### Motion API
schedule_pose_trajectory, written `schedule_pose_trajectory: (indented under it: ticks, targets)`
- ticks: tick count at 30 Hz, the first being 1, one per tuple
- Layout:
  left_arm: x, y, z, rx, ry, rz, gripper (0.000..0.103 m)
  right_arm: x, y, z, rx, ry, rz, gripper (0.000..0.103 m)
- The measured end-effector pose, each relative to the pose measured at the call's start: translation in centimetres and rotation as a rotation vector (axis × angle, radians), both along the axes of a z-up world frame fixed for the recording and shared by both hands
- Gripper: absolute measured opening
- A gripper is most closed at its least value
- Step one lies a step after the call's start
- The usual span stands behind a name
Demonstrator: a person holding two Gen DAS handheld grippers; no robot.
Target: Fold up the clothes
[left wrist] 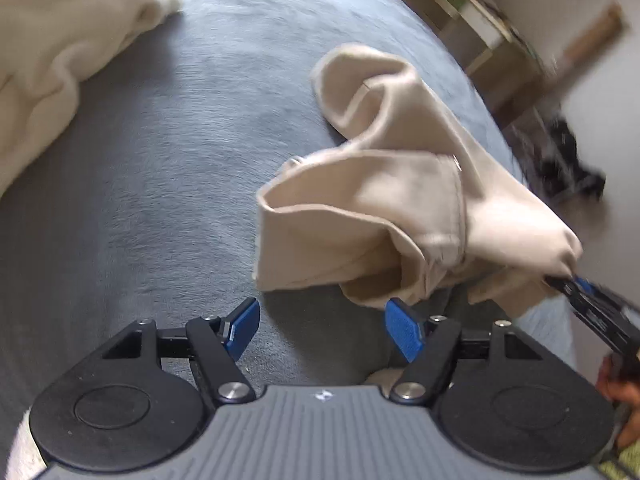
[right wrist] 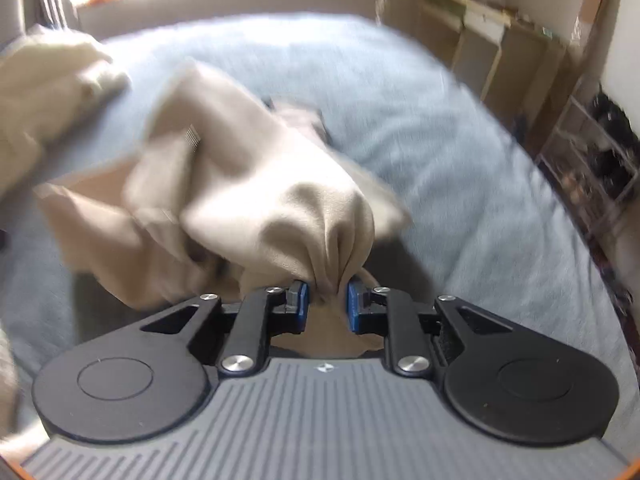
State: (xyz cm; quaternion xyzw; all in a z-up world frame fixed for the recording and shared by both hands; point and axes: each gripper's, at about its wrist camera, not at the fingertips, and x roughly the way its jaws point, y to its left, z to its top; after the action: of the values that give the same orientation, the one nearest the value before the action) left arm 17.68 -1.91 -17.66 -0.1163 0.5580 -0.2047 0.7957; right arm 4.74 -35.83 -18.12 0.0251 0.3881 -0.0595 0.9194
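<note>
In the left wrist view, the left gripper (left wrist: 322, 330) stood wide open and empty above the grey bedcover (left wrist: 160, 160), the beige garment (left wrist: 380, 216) just beyond. In the right wrist view, the right gripper (right wrist: 327, 306) pinched bunched garment (right wrist: 280, 208) fabric, lifted.

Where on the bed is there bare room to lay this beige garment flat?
Bare blue-grey bedspread lies between the cream pile at far left and the beige garment, and just ahead of the open left hand-held gripper. It is crowded on the right, where the right hand-held gripper pinches the garment near the bed edge.
</note>
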Motion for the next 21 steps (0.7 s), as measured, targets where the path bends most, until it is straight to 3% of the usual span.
schedule_pose_trajectory:
  ticks: [5, 11, 13, 16, 19, 21]
  targets:
    - [1.8, 6.3, 2.6, 0.015, -0.089, 0.159, 0.071, 2.5, 5.3, 7.0, 0.151, -0.228, 0.194, 0.017]
    - [3.3, 14.0, 7.1, 0.061, -0.213, 0.331, 0.071, 9.5, 15.4, 9.5, 0.337, -0.358, 0.512, 0.016]
    - [4.1, 14.5, 7.1, 0.077, -0.226, 0.333, 0.071, 12.4, 18.5, 7.6, 0.399, -0.307, 0.573, 0.016]
    - [5.3, 14.4, 6.5, 0.097, -0.233, 0.316, 0.076, 15.4, 23.2, 2.7, 0.508, -0.178, 0.568, 0.021]
    - [6.6, 14.4, 5.9, 0.117, -0.240, 0.298, 0.078, 18.5, 26.3, -4.2, 0.603, 0.069, 0.491, 0.025]
    - [7.4, 14.4, 5.5, 0.130, -0.245, 0.287, 0.078, 19.6, 27.5, -8.7, 0.638, 0.228, 0.443, 0.035]
